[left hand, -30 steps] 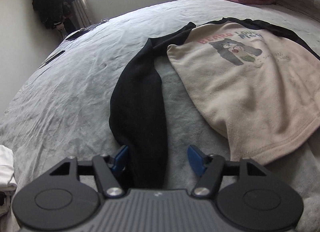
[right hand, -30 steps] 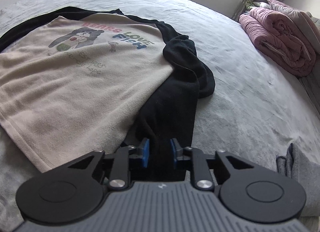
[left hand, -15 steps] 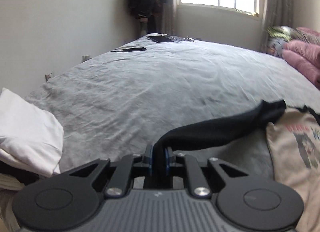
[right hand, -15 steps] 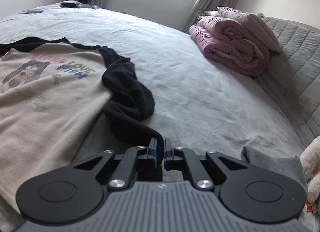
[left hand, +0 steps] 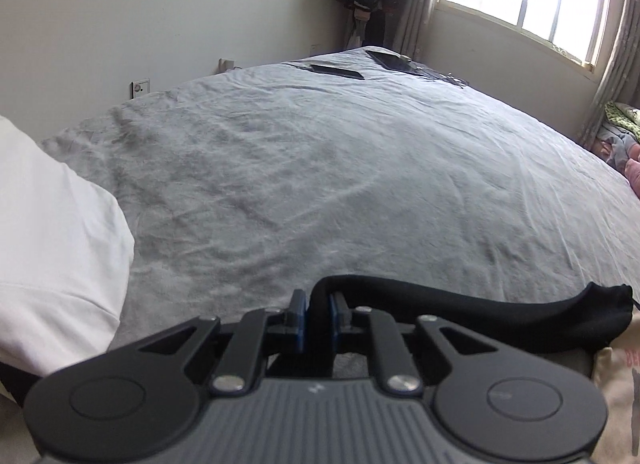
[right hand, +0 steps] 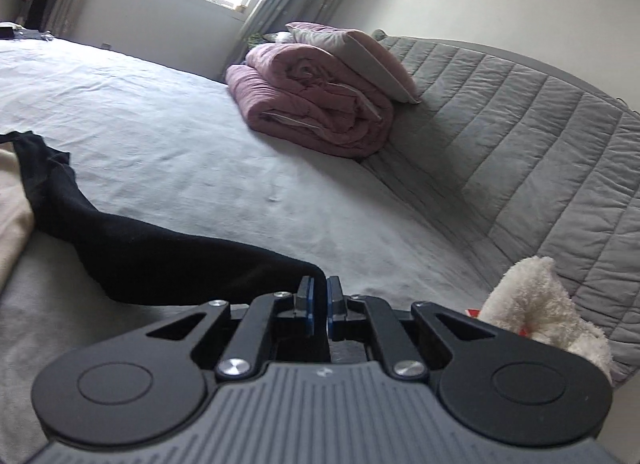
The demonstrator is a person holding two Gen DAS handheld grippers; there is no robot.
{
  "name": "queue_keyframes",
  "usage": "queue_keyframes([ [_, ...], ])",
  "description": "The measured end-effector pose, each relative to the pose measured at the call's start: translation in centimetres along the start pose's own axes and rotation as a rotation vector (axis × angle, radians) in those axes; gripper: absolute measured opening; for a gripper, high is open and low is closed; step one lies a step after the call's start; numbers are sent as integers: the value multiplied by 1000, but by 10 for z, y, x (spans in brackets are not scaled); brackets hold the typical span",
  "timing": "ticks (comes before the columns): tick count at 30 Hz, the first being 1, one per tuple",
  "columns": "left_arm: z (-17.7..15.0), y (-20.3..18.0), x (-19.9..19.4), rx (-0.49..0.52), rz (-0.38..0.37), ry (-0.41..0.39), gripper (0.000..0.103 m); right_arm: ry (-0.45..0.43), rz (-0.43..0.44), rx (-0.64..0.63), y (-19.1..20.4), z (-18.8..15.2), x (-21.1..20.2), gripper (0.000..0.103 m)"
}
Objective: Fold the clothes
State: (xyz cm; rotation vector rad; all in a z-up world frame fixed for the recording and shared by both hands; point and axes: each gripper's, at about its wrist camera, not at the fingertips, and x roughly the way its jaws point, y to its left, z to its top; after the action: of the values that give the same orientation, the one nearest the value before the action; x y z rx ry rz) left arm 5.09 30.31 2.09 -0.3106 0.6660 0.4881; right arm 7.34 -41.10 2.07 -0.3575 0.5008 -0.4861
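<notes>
Plush toy (right hand: 548,300) beside right gripper (right hand: 319,306)

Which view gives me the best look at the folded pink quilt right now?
The right wrist view. The pink quilt sits in full there, folded beside the grey headboard with a pillow on top. The left wrist view catches only a pink sliver at its right edge, too little to judge.

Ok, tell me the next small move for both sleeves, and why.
Probably swing both inward over the cream shirt body. The left hand-held gripper is shut on one black fabric sleeve, the right hand-held gripper on the other black sleeve, and both sleeves are pulled out sideways, ready to fold across.
</notes>
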Motion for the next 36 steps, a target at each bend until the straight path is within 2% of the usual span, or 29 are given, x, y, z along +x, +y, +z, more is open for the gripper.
queue_keyframes([
  [1, 0, 0, 1, -4, 0, -3, 12, 6, -23, 6, -3, 0, 5, 5],
  [4, 1, 1, 3, -22, 1, -14, 12, 50, 11, 70, -10, 4, 22, 5],
  [8, 4, 4, 3, -43, 17, -31, 13, 76, 4, 112, -14, 9, 37, 5],
  [10, 7, 11, 2, -62, 62, -64, 11, 62, -15, 155, -23, 12, 41, 4],
  [12, 10, 19, 1, -81, 103, -94, 11, 7, -57, 219, -34, 19, 41, 4],
  [14, 10, 22, 1, -96, 99, -92, 11, -4, -93, 290, -45, 23, 47, 4],
  [15, 8, 18, 1, -83, 81, -74, 11, 20, -92, 320, -48, 21, 54, 6],
  [17, 6, 6, -3, -42, 35, -58, 13, 121, -61, 303, -41, 14, 71, 6],
  [19, 4, -6, -10, -4, -10, -58, 14, 170, -90, 276, -35, 9, 78, 6],
  [22, -2, -24, -26, 46, -93, -66, 22, 144, -87, 337, -43, 10, 67, 7],
  [24, -10, -37, -33, 90, -147, -45, 25, 123, -88, 333, -43, 13, 60, 8],
  [26, -20, -47, -37, 135, -168, -17, 25, 124, -90, 307, -40, 13, 58, 8],
  [28, -31, -55, -40, 182, -179, 4, 25, 124, -122, 341, -46, 13, 57, 8],
  [31, -43, -59, -45, 221, -194, 24, 25, 131, -191, 464, -69, 9, 57, 9],
  [32, -46, -59, -46, 229, -202, 31, 25, 147, -197, 486, -75, 6, 58, 13],
  [34, -53, -62, -51, 239, -246, 58, 25, 185, -141, 484, -75, 1, 57, 16],
  [36, -59, -65, -56, 248, -296, 79, 25, 209, -36, 479, -69, -3, 48, 16],
])
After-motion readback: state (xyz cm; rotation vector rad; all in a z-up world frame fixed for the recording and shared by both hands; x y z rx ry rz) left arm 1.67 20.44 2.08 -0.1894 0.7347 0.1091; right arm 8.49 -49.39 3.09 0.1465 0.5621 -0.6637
